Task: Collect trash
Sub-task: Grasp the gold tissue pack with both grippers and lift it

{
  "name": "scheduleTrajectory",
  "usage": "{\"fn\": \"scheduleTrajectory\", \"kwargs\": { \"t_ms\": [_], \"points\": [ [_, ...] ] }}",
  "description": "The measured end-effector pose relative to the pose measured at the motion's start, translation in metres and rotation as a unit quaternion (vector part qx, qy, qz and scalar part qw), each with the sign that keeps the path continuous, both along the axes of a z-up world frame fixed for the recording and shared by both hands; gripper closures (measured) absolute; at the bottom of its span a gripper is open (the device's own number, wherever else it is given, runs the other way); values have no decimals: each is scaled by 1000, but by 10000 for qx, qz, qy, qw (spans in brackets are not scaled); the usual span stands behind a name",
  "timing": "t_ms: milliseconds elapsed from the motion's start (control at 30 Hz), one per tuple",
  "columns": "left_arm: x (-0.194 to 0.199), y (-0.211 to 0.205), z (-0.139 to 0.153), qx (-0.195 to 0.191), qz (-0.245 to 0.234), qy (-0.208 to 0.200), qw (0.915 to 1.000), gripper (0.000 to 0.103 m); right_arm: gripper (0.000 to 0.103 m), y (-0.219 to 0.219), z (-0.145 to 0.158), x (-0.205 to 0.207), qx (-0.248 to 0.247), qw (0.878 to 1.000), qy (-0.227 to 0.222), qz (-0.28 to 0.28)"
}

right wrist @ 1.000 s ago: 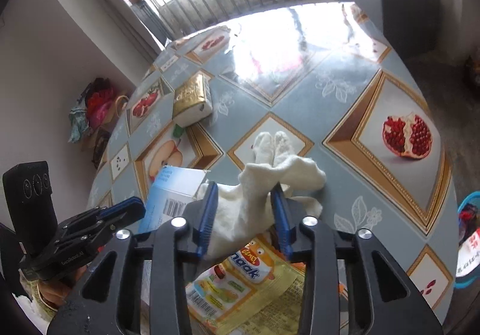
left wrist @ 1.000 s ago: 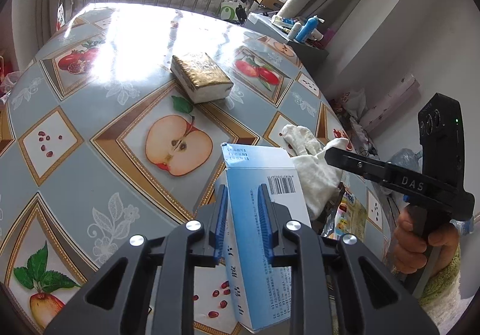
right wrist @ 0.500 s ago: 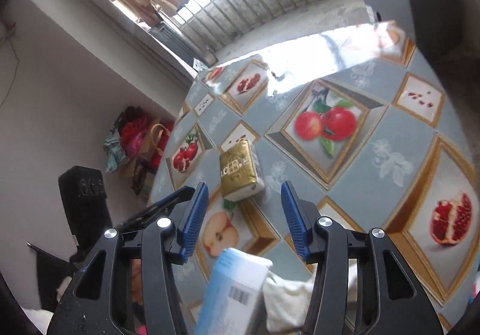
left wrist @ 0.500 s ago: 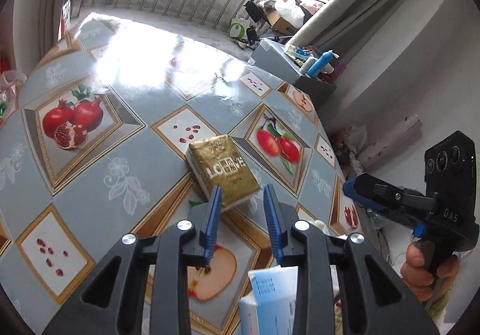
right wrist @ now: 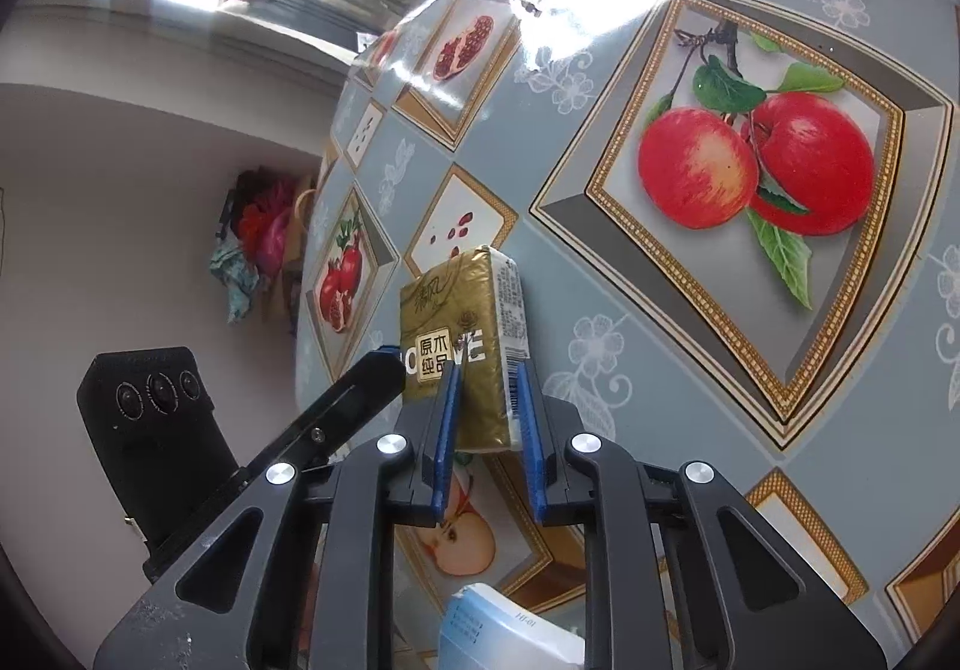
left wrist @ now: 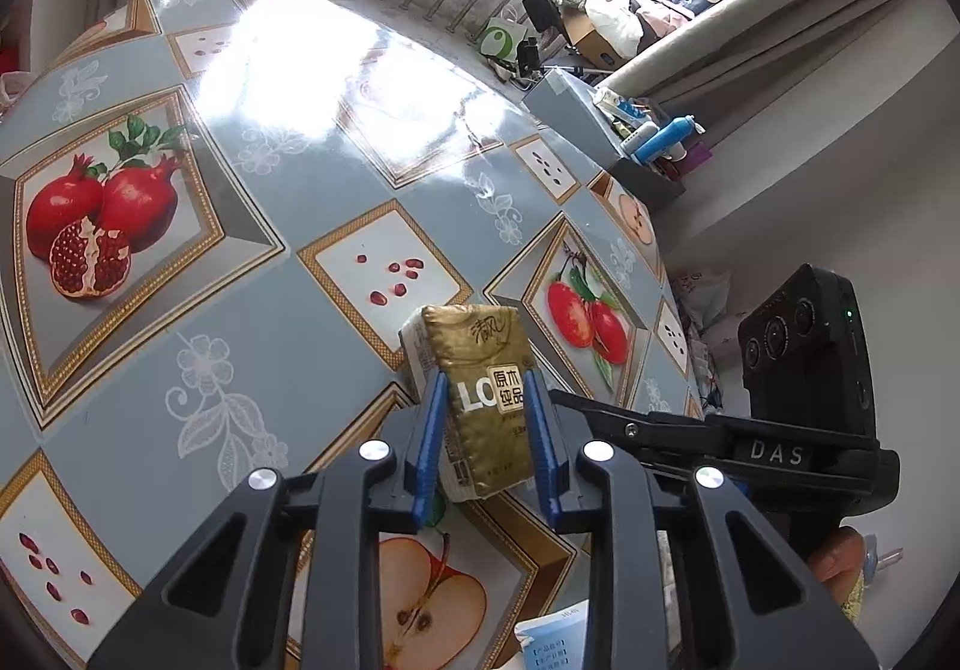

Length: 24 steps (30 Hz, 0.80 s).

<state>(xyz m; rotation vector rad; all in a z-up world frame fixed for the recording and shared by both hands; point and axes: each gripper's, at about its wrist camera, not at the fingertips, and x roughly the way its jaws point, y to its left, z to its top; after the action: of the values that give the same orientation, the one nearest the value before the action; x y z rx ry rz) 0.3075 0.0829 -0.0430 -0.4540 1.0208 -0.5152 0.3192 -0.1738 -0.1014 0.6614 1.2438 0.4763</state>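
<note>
A gold tissue pack (left wrist: 480, 346) (right wrist: 456, 310) lies flat on the fruit-print table (left wrist: 240, 310) (right wrist: 600, 280). My left gripper (left wrist: 485, 388) is over its near end, jaws narrow and closing slightly. The pack shows between the blue pads, and I see no squeeze on it. My right gripper (right wrist: 487, 370) comes in from the other side, jaws closing, pads hugging the strip along the pack's white side. Each view shows the other gripper's fingertip beside the pack: right gripper (left wrist: 576, 409), left gripper (right wrist: 384, 370). A blue-and-white box (left wrist: 552, 640) (right wrist: 498, 634) lies loose under the fingers.
A grey cabinet (left wrist: 600, 129) with bottles stands past the table's far right edge. Coloured bags (right wrist: 258, 232) hang by the wall left of the table. A person's hand (left wrist: 840, 562) holds the right gripper's handle. The far tabletop glares under the barred window.
The left gripper let the blue box drop and the right let go of the white cloth. Both moved forward to the gold pack. The right jaws widened, then narrowed around the pack.
</note>
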Motion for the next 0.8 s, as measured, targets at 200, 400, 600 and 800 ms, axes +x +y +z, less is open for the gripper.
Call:
{"fn": "scheduleTrajectory", "kwargs": {
  "t_ms": [200,400,600,800],
  "points": [
    [-40,-6,50,-166,-232,-489,9984,79,86,-12,49,-35,-65,9989,-459,-2],
    [-106,-39,102,-266,-758,-1084,9909,79,86,-52,102,-111,7,9940,-1048,-316],
    [-176,-101,109,-266,-1665,-1217,9781,79,86,-102,104,-205,-37,9882,-1171,-990],
    [-222,-167,64,-79,-2457,-974,9644,79,85,-151,64,-276,-255,9812,-664,-1794]
  ]
}}
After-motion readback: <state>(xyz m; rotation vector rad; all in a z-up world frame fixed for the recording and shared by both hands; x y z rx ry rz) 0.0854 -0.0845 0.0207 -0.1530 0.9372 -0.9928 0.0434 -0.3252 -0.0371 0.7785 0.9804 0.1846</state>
